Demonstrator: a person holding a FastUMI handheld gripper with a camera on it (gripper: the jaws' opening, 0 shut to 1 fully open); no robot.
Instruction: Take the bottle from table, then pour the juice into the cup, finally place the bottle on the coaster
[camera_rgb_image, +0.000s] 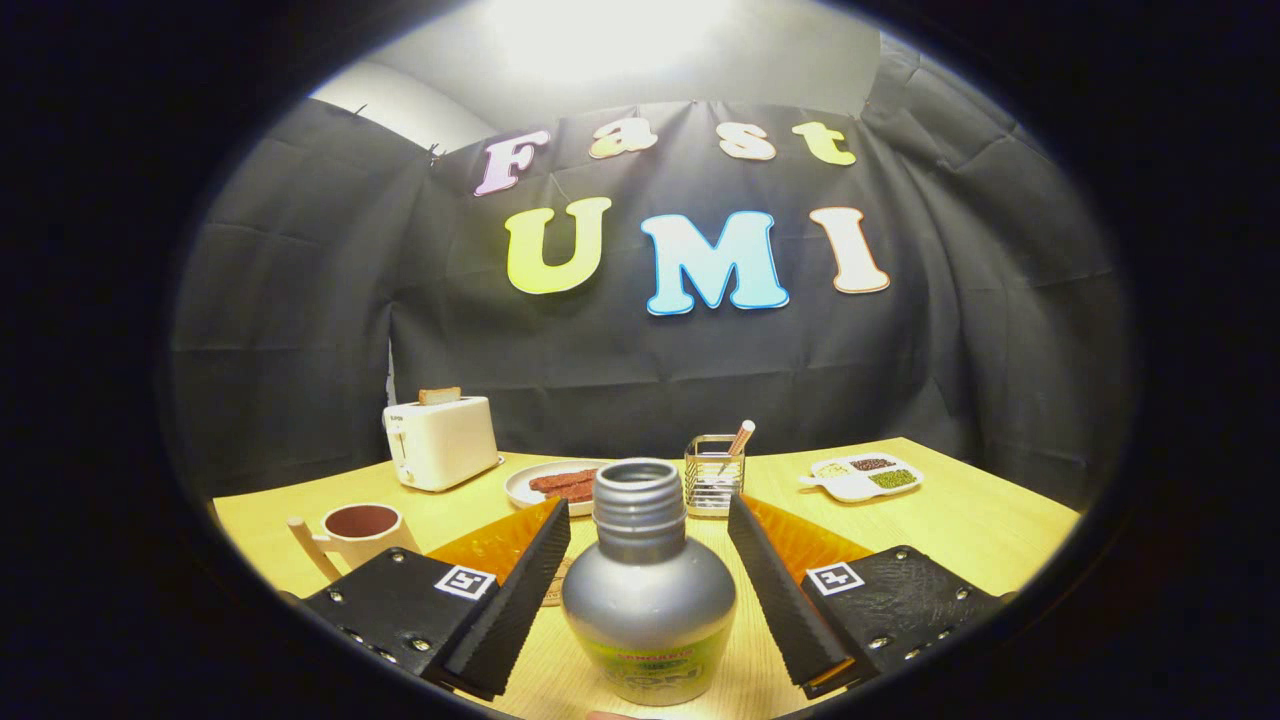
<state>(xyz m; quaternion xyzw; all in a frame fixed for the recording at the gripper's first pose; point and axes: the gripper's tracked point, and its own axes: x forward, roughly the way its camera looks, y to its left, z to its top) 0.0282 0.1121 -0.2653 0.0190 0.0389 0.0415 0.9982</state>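
Note:
A grey metal bottle (648, 590) with an open threaded neck and a green label stands upright on the wooden table (960, 530), between my fingers. My gripper (646, 508) is open: its fingers flank the bottle's round body, the left one close to it, the right one with a small gap. A cream cup (360, 530) with a dark inside and a wooden handle stands on the table beyond the left finger. A thin brown edge, perhaps the coaster (554, 590), peeks out between the left finger and the bottle.
A white toaster (440, 442) with a slice of bread stands at the back left. Beyond the bottle are a plate of bacon strips (556, 483) and a wire holder (713, 472) with a stick. A white divided dish (862, 476) of beans lies at the back right.

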